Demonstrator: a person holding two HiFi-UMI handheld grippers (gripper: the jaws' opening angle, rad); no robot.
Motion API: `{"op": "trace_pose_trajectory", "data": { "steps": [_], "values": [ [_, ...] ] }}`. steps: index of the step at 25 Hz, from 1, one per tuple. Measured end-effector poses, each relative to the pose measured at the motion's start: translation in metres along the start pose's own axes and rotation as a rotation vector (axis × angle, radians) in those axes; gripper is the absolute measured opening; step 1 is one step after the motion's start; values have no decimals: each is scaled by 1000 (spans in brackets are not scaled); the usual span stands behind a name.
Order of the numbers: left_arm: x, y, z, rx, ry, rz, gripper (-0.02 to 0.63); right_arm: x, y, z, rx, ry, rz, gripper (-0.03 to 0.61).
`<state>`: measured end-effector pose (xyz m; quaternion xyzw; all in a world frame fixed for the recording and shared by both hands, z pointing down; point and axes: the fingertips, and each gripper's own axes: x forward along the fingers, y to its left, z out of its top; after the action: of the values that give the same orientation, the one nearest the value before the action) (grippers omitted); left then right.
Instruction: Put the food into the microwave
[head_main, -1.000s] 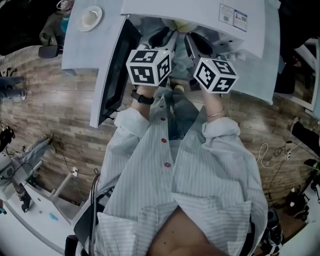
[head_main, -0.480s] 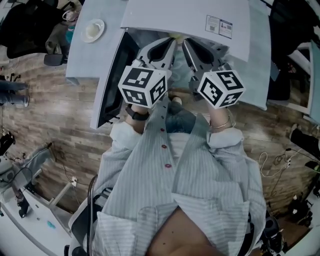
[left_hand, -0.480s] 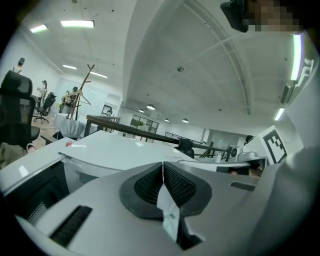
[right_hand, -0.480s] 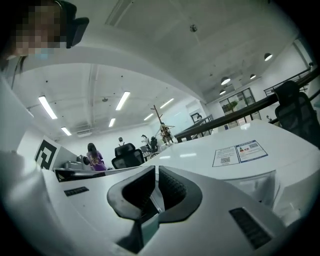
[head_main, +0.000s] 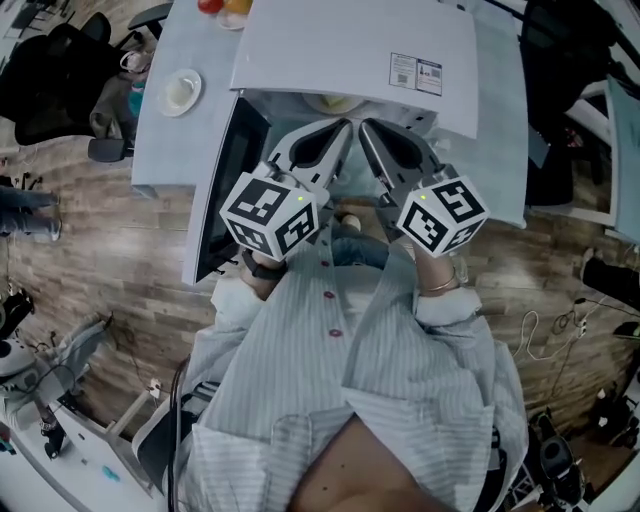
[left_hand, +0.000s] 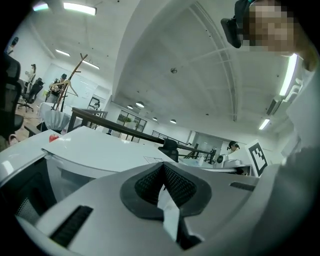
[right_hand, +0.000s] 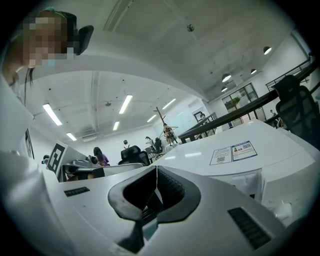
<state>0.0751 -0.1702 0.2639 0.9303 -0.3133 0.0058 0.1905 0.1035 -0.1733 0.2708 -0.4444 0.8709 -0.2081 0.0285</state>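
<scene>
The white microwave (head_main: 350, 50) stands on the table with its door (head_main: 225, 185) swung open to the left. Just inside its opening lies a pale plate of food (head_main: 335, 103). My left gripper (head_main: 347, 126) is held level in front of the opening. Its jaws have just closed, its pads (left_hand: 176, 184) meet, and nothing is between them. My right gripper (head_main: 362, 124) hangs beside it, also shut and empty. In the right gripper view its pads (right_hand: 170, 187) touch at the tip, with the microwave's labelled top (right_hand: 235, 150) behind them.
A white cup on a saucer (head_main: 180, 90) and some red and orange fruit (head_main: 222, 5) sit on the grey table (head_main: 170, 150) left of the microwave. Office chairs and wooden floor (head_main: 110, 230) surround the table. Other people sit at desks far behind.
Both grippers have risen and drawn back from the microwave's opening toward me. The plate now shows inside the opening beyond their tips.
</scene>
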Motion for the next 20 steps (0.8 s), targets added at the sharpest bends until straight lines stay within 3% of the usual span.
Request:
{"op": "trace_pose_trajectory", "data": {
  "steps": [20],
  "values": [
    [12, 20, -3, -37, 30, 8, 9, 9, -13, -1, 44, 10, -4, 32]
  ]
}}
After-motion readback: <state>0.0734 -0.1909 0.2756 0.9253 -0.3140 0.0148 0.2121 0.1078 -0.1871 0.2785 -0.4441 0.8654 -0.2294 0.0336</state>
